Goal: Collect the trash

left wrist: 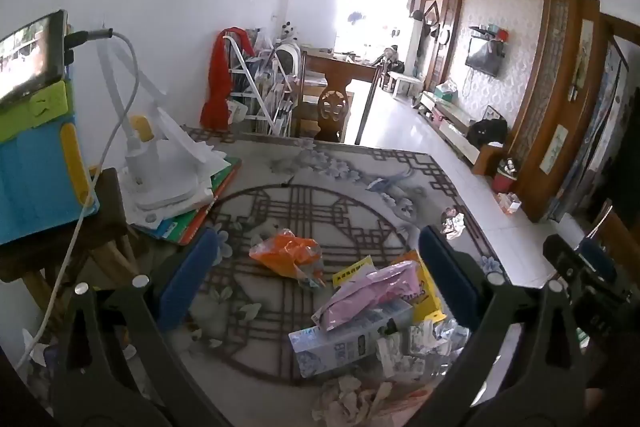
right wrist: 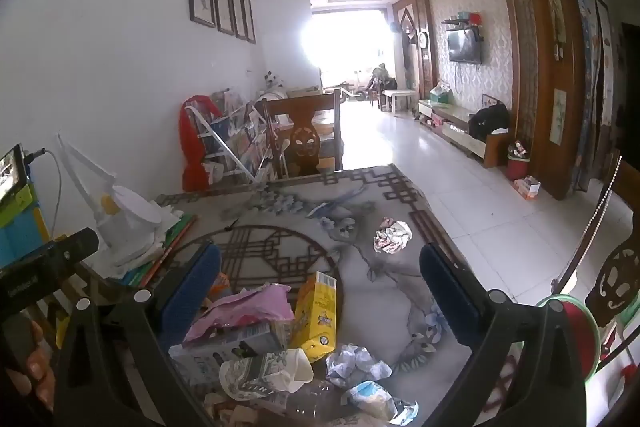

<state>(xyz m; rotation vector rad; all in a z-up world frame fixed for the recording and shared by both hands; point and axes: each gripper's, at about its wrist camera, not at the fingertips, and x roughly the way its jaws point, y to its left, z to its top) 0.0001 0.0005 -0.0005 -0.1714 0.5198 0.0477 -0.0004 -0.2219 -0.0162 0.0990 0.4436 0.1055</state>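
A heap of trash lies at the near edge of the patterned table (left wrist: 320, 171): a pink wrapper (left wrist: 360, 291), a yellow carton (right wrist: 318, 311), a pale blue box (left wrist: 344, 343), a paper cup (right wrist: 276, 367) and crumpled papers (right wrist: 356, 361). An orange bag (left wrist: 290, 253) lies apart toward the table's middle. A crumpled wrapper (right wrist: 392, 235) lies alone near the right edge, also in the left wrist view (left wrist: 454, 221). My left gripper (left wrist: 320, 275) is open above the heap and holds nothing. My right gripper (right wrist: 320, 291) is open above the heap and holds nothing.
A white lamp (left wrist: 160, 167) stands on stacked books (left wrist: 200, 215) at the table's left. A phone (left wrist: 32, 59) on a blue-green stand sits on a wooden stool at far left. A wooden chair (right wrist: 304, 139) stands behind the table. Tiled floor (right wrist: 460, 211) runs to the right.
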